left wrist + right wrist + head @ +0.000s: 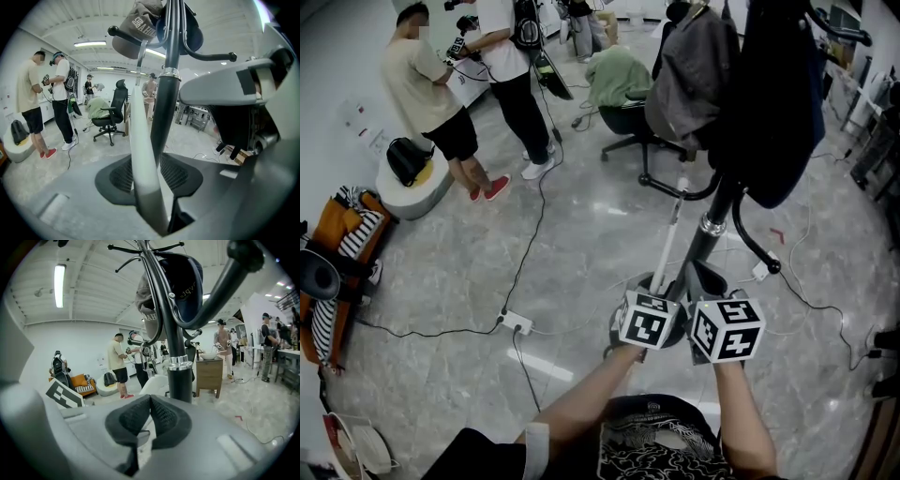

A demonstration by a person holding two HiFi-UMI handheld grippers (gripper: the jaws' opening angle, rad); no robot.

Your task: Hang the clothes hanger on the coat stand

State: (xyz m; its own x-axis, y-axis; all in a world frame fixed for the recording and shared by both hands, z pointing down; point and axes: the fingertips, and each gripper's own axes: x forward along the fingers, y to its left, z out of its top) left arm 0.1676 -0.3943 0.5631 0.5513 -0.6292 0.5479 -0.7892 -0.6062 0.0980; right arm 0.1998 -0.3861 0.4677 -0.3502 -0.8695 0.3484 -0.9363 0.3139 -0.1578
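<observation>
Below, grey marble floor point(581, 244); left hand-held gripper point(148, 178) slack around hanger point(140, 136); right hand-held gripper point(149, 400) closed.

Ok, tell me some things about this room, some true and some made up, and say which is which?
1. The white hanger stands between the jaws of the left gripper. True.
2. The coat stand is bare. False: dark clothes and a cap hang on it.
3. The jaws of the right gripper stand wide apart. False: their tips meet.
4. A green cloth lies over the office chair. True.
5. Nobody else is in the room. False: people stand across the floor.
</observation>
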